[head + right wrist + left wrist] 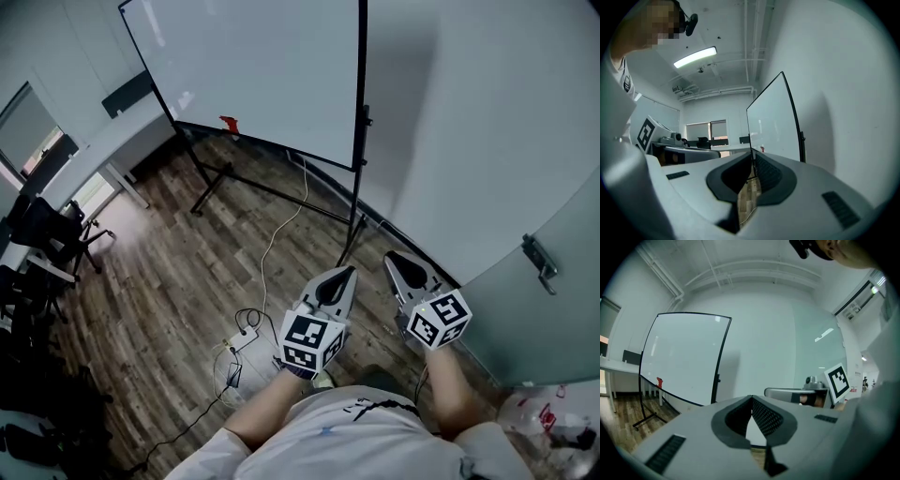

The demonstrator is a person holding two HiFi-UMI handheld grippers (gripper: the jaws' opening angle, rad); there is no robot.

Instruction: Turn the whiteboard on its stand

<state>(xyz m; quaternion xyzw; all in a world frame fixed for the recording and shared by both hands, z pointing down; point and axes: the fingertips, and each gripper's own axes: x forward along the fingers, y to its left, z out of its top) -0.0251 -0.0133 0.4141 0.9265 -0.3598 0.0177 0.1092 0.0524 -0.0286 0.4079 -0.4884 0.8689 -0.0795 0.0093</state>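
Observation:
A large whiteboard [253, 66] with a black frame stands on its black stand [359, 150] at the far side of the room. A small red thing [229, 124] sits on its lower edge. Both grippers hang well short of it, near the person's body. My left gripper [349, 272] is shut with nothing in it, its tips meeting. My right gripper [392, 255] is shut and empty too. The left gripper view shows the whiteboard [682, 357] at the left, past the tips. In the right gripper view the whiteboard [773, 122] stands edge-on ahead.
A white cable [272, 244] runs over the wooden floor to a power strip [246, 339]. Desks and black chairs [56, 234] line the left wall. A glass door with a handle [542, 262] stands at the right. The stand's feet [211, 187] spread across the floor.

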